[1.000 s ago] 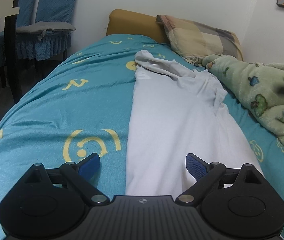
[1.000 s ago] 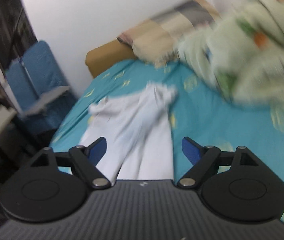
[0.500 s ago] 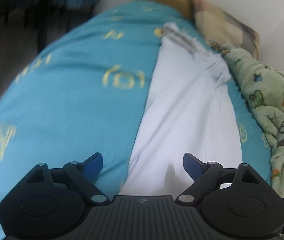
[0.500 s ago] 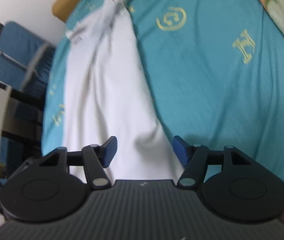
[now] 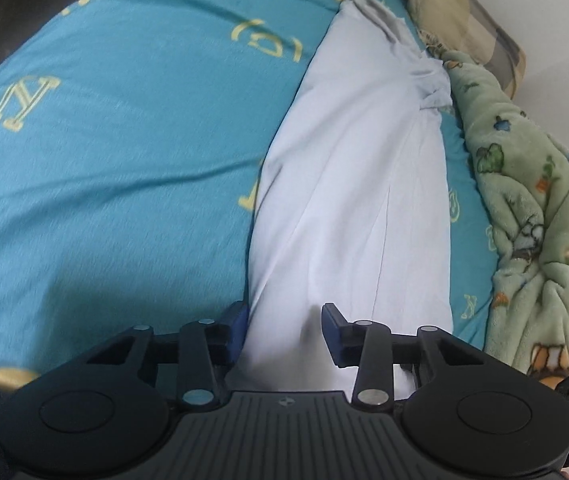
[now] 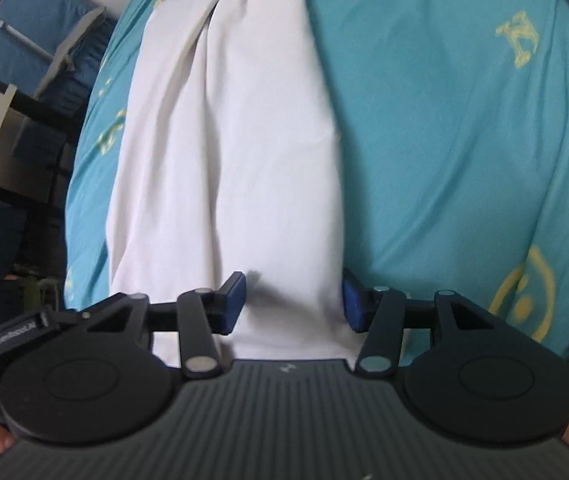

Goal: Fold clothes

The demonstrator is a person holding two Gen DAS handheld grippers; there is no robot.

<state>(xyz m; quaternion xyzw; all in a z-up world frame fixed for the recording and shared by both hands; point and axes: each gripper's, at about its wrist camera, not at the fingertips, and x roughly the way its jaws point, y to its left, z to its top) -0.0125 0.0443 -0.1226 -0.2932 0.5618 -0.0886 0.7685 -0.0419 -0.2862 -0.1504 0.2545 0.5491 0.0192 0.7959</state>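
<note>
From the left wrist view, the left gripper [image 5: 284, 322] sits low over the near end of the white garment [image 5: 348, 184], its blue pads spread apart with the cloth's left edge running just inside the left pad [image 5: 237, 326]. The garment lies lengthwise as a long folded strip on the teal bedsheet [image 5: 124, 152], bunched at the far end near the plaid pillow [image 5: 464, 20]. To the left of the strip the sheet is broad and bare; to the right only a narrow band of sheet separates the garment from the green fleece blanket [image 5: 532, 208], which crowds that side. A second ago this camera looked along the bed from higher up, with chairs and wall in sight; it has since tipped down and closed on the hem, and the pads have narrowed somewhat.

From the right wrist view, the right gripper [image 6: 293, 304] also has its pads apart, straddling the garment's [image 6: 236, 128] near right portion; the right pad [image 6: 351, 304] sits at the cloth's right edge, possibly touching it, though blur makes that uncertain. Right of the strip, the bedsheet [image 6: 464, 140] stretches wide. On the left the bed's edge falls away toward blue chairs [image 6: 44, 36]. Earlier this view was swinging and smeared, aimed at the blanket; now it has come down over the hem.
</note>
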